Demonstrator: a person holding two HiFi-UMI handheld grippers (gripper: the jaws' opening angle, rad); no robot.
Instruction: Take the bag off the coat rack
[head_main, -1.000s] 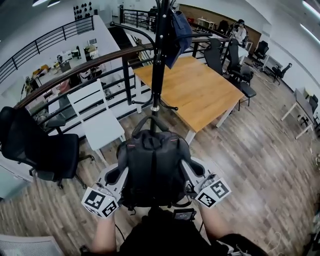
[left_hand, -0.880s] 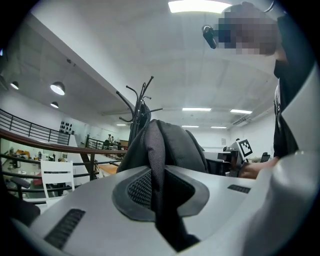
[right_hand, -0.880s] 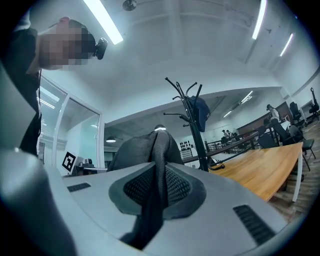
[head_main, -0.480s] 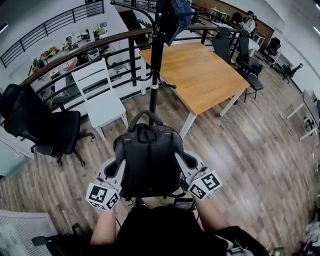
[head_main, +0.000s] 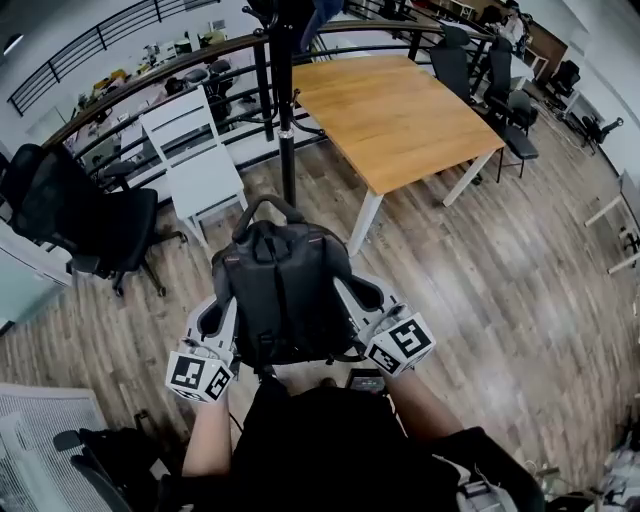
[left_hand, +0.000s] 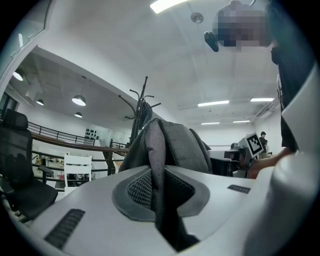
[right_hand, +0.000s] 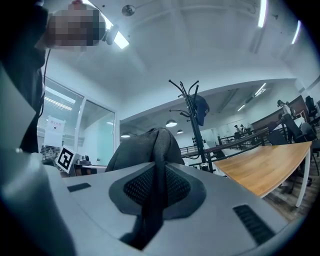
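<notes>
Since the earlier frames, the bag (head_main: 285, 295) and both grippers have drawn back from the coat rack (head_main: 286, 110), and the rack's hooks have slid off the top edge of the head view, leaving mainly its black pole in sight. At this moment the bag, a dark grey backpack, hangs clear of the rack, upright in the air above the wood floor (head_main: 500, 270) and directly in front of the person, with its top handle toward the pole. It is carried between the two tools. The left gripper (head_main: 224, 305) lies against the bag's left flank; in the left gripper view its jaws stand almost together, pinching the left strap (left_hand: 154, 150), a band of dark mesh webbing that runs up between the pads to the body of the bag. The right gripper (head_main: 360, 295) mirrors it on the opposite flank, its jaws likewise nearly closed on the right strap (right_hand: 159, 160). Both gripper views show the rack standing behind the bag, well apart from it, with a blue garment (right_hand: 200, 110) on one hook. Beyond the rack stand a wooden table (head_main: 400, 110) on the right, and a white chair (head_main: 195, 170) and a black office chair (head_main: 80, 215) on the left beside a railing (head_main: 150, 75).
</notes>
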